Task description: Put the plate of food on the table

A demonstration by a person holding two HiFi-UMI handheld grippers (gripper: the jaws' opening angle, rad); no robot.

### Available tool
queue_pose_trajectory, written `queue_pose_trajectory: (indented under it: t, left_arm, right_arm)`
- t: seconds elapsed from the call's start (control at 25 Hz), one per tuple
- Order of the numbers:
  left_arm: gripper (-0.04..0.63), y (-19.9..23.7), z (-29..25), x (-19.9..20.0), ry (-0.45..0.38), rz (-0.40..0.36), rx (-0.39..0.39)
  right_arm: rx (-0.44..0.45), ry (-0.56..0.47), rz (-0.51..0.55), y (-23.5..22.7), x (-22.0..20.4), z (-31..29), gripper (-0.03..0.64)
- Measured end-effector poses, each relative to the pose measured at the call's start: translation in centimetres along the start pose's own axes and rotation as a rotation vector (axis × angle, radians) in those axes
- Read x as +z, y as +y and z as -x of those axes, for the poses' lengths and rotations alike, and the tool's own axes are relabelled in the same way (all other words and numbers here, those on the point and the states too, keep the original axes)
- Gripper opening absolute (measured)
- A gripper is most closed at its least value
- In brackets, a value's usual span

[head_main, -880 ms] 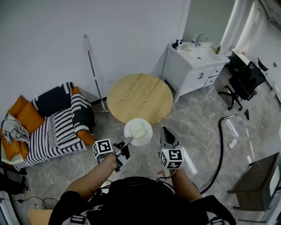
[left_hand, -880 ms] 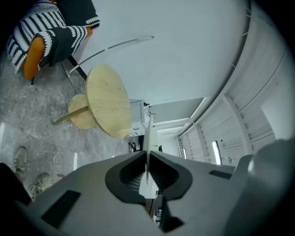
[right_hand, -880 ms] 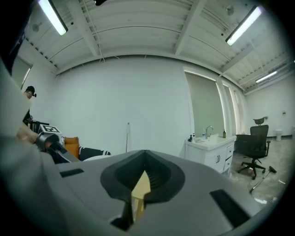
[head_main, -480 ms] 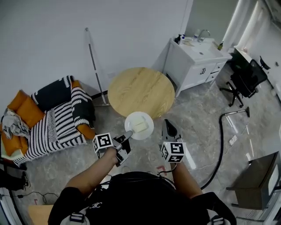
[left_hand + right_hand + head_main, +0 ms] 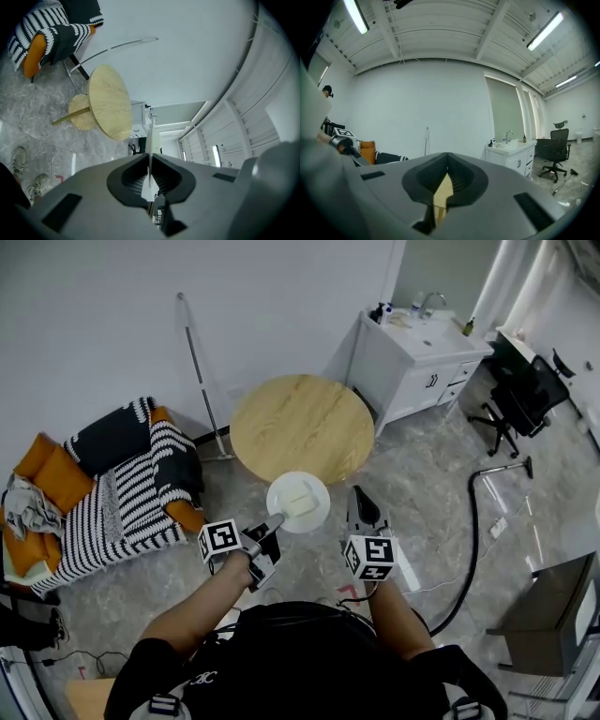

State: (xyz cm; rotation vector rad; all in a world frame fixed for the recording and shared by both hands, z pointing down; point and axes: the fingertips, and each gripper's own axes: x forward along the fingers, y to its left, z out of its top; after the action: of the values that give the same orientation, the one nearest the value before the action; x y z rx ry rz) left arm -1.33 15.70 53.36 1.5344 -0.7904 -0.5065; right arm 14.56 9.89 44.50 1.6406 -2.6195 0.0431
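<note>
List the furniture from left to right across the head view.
striped sofa → round wooden table → white sink cabinet → black office chair

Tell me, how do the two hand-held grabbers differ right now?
The left gripper clamps the rim of the plate; the right gripper is shut on nothing. The left gripper is rolled sideways; the right gripper sits upright. Both have their jaws closed.
</note>
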Motion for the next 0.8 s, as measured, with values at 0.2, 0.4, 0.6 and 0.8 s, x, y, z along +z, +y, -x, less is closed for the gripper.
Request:
queue_pose_trajectory:
  t: [0.2, 0.4, 0.6, 0.8]
  left_arm:
    - [0.02, 0.2, 0.8, 0.7, 0.0, 0.002, -0.008]
    - [0.021, 0.6, 1.5, 2.2, 0.004, 0.006, -0.016]
    - [0.021, 1.7, 1.9, 5.9, 0.023, 0.012, -0.023]
    - [0.021, 1.7, 1.9, 6.5, 0.051, 0.0, -0.038]
  right_arm:
    - [-0.01, 0.005, 0.017, 1.0, 0.0, -0.4, 0.008]
    - [-0.02, 0.014, 0.027, 2.2, -0.1, -1.5, 0.008]
    - [-0.037, 0.029, 0.034, 4.4, -0.4, -4.5, 0.008]
    - [-0.066, 0.026, 0.039, 4.9, -0.5, -4.3, 0.008]
